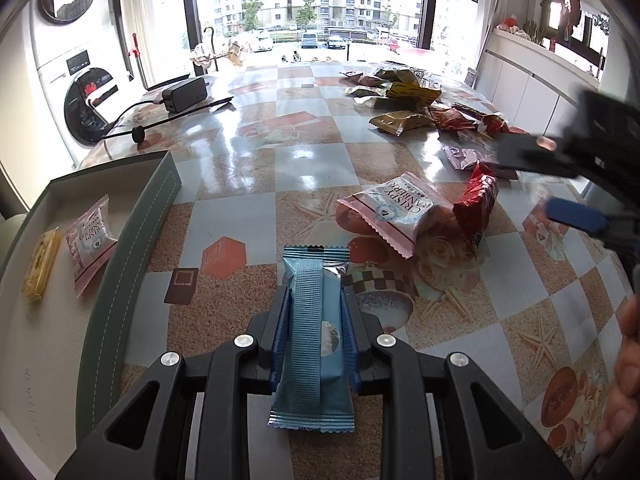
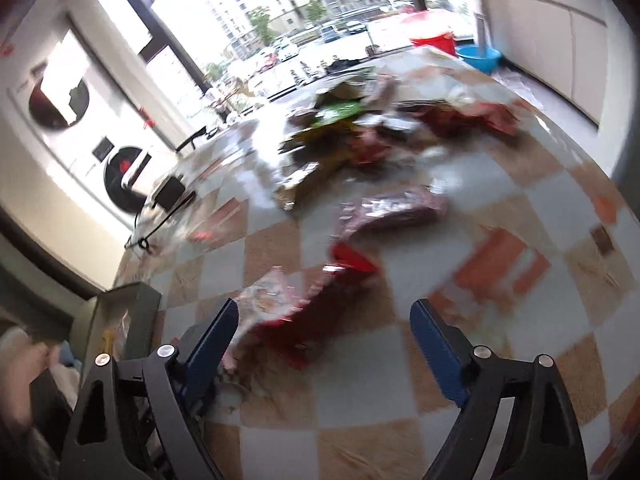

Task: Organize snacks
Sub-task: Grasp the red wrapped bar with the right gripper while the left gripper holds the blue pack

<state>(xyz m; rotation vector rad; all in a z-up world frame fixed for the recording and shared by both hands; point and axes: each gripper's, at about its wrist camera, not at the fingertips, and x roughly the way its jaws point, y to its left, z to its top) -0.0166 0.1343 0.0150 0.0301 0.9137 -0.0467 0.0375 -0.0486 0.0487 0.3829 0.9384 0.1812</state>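
Note:
My left gripper (image 1: pixel 314 300) is shut on a blue snack packet (image 1: pixel 312 320), held lengthwise just above the checked table (image 1: pixel 240 232). To its left stands a green-walled box (image 1: pixel 132 240) holding a pink cranberry packet (image 1: pixel 90 240) and a yellow bar (image 1: pixel 40 266). Another cranberry packet (image 1: pixel 400 208) and a red packet (image 1: pixel 476 204) lie mid-table. My right gripper (image 1: pixel 548 184) hovers open to the right of them. The right wrist view is blurred: the right gripper (image 2: pixel 324 320) has wide jaws, with the red packet (image 2: pixel 320 304) and cranberry packet (image 2: pixel 272 292) below them, untouched.
A pile of mixed snack packets (image 1: pixel 408 92) covers the far right of the table, with a purple packet (image 1: pixel 468 156) nearer. A black charger (image 1: pixel 184 94) and its cable lie at the far left. A person's hand (image 1: pixel 624 380) shows at the right edge.

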